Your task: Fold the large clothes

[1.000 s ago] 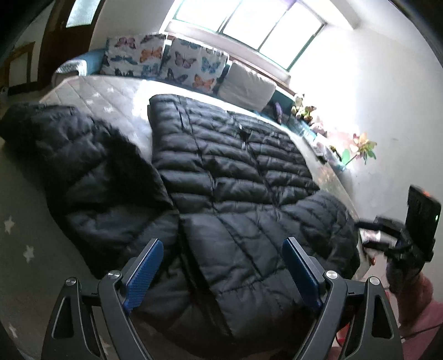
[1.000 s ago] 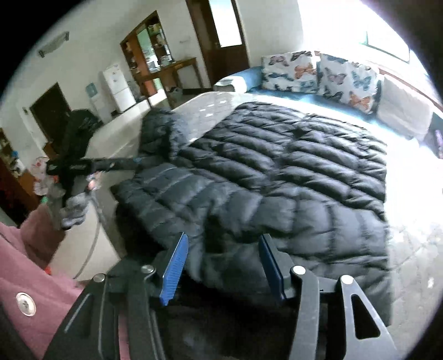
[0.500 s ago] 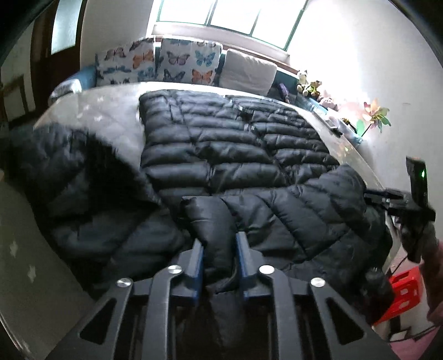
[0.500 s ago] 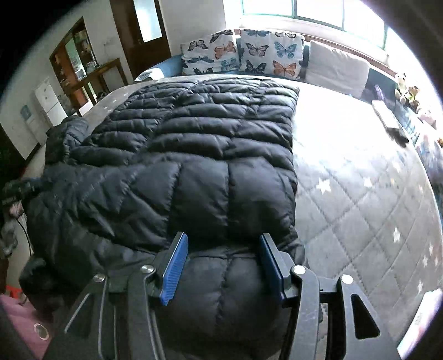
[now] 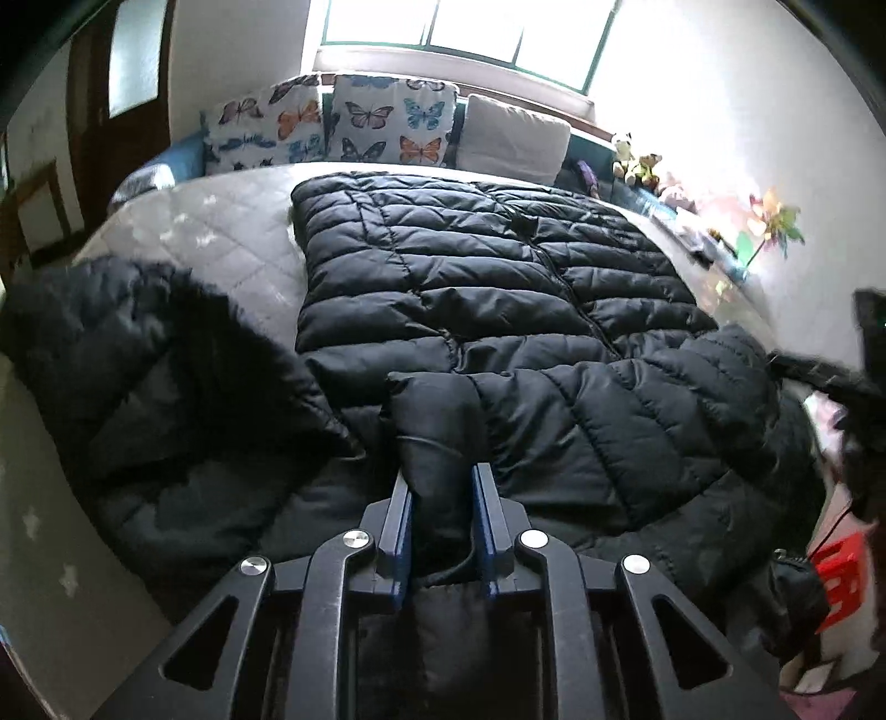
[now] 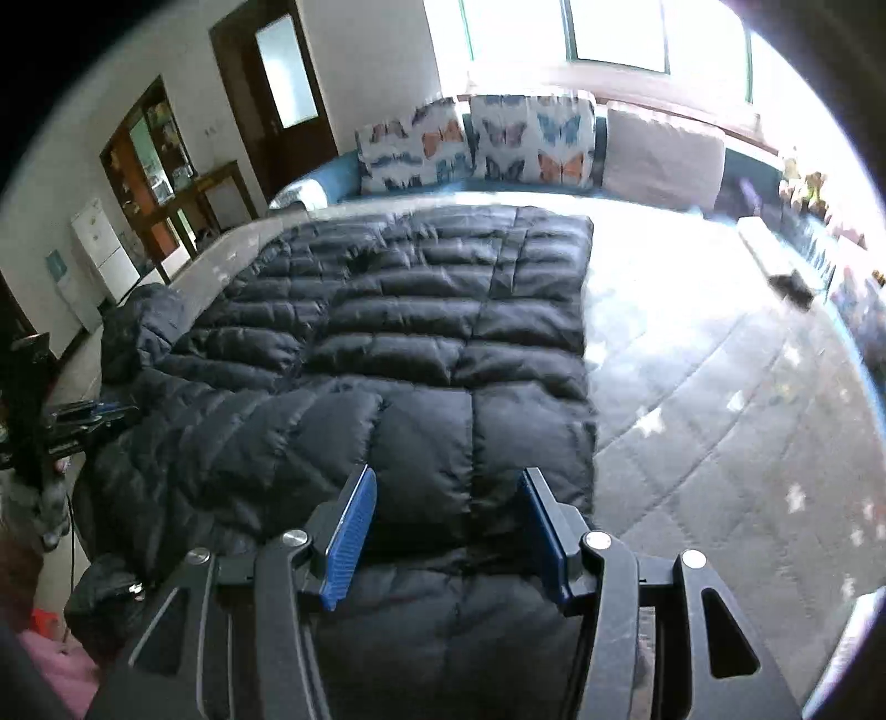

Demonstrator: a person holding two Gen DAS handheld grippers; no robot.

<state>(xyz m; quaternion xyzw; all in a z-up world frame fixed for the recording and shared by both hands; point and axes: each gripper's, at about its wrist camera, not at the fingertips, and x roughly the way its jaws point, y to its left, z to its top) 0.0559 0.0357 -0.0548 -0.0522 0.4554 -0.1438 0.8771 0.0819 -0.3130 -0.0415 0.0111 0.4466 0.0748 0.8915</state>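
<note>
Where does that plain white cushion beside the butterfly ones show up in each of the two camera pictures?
Left wrist view: the plain white cushion sits top centre-right, under the window.
Right wrist view: plain white cushion sits upper right, partly washed out by glare.
Shared landmark: the butterfly cushions just to its left in both.

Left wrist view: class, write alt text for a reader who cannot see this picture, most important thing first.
The left gripper is shut on a puffy fold of a black quilted jacket spread across a grey star-patterned mattress. Butterfly cushions line the far edge beneath a bright window.
</note>
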